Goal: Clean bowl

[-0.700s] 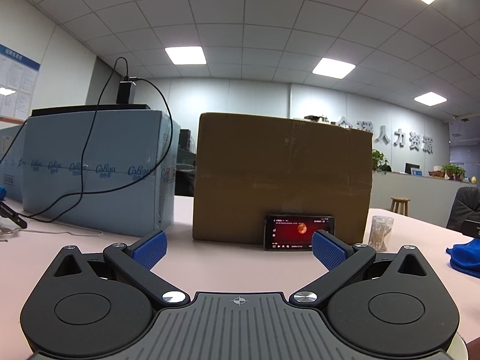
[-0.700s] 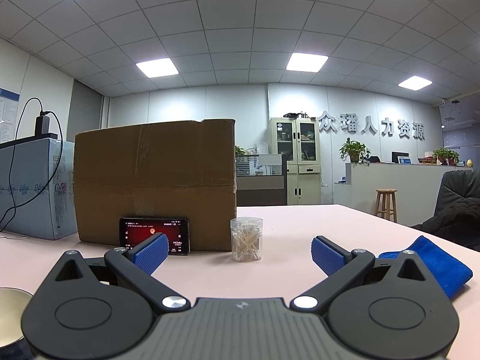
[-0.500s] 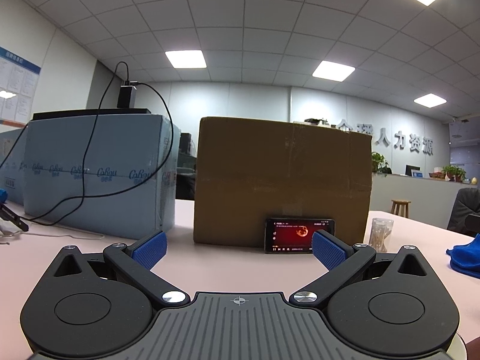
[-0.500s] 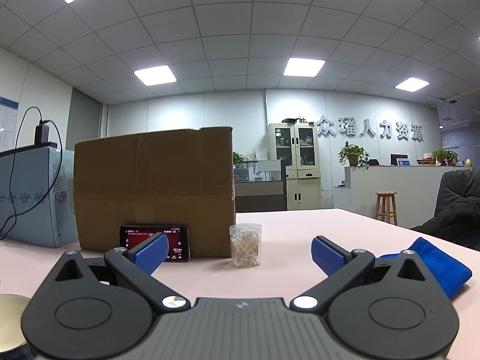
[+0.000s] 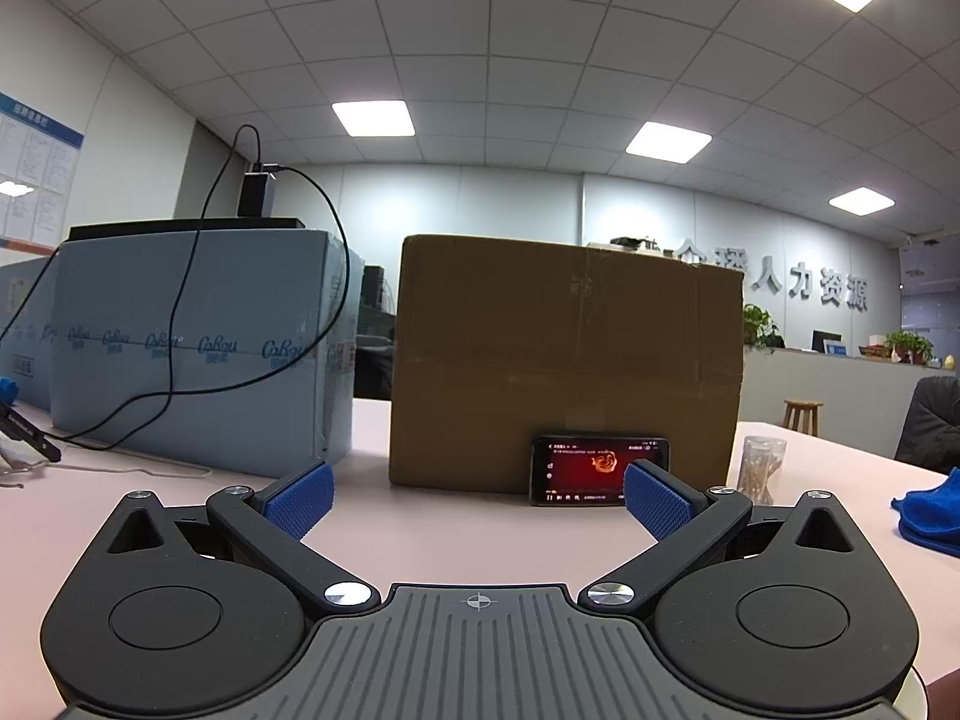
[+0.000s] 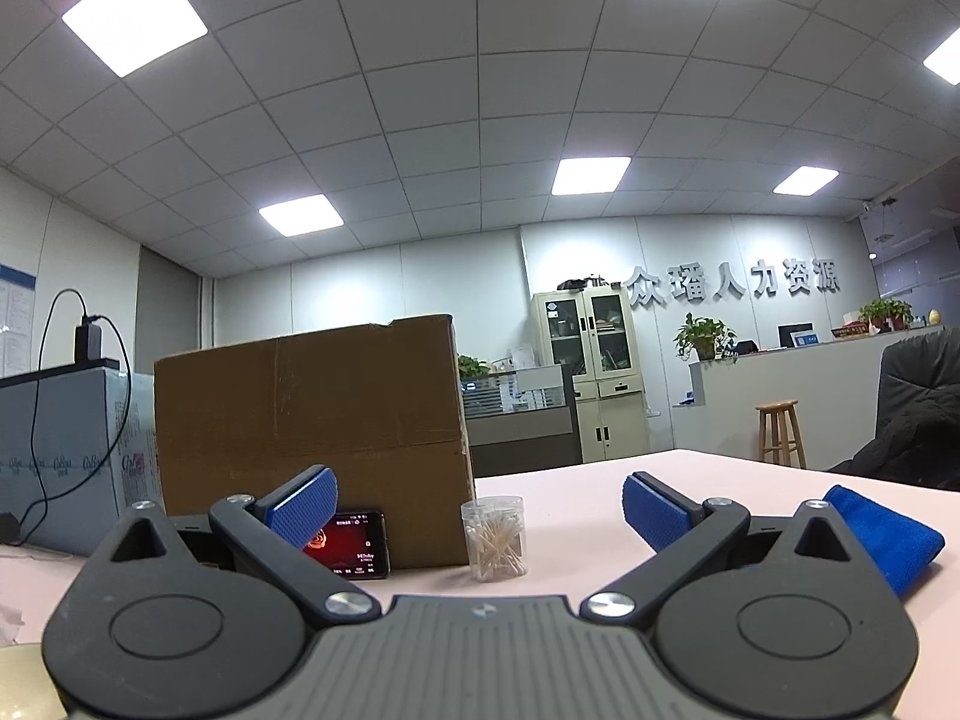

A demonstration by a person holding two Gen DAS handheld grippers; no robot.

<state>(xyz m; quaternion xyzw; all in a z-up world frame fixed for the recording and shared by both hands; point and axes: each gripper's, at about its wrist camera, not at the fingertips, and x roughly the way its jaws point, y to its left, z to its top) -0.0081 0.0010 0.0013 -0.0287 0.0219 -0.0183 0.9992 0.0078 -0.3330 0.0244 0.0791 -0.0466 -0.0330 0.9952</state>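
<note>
Left gripper (image 5: 477, 495): jaws spread wide, nothing between them, held level over pink table (image 5: 450, 534).
Right gripper (image 6: 480, 507): likewise released, empty.
Bowl (image 6: 24, 684): pale rim at lower-left corner, just beside right gripper's body; mostly hidden.
Blue cloth (image 6: 882, 534): right of right gripper, on table.
Ahead: cardboard box (image 5: 564, 360), phone (image 5: 594, 471) leaning against it, swab jar (image 6: 493, 537).

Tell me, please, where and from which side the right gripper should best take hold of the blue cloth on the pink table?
Probably the near raised edge of the blue cloth, approached from above and slightly from its left. It lies bunched and folded on the table, so a thick fold stands up there. The right gripper is open and empty.
</note>
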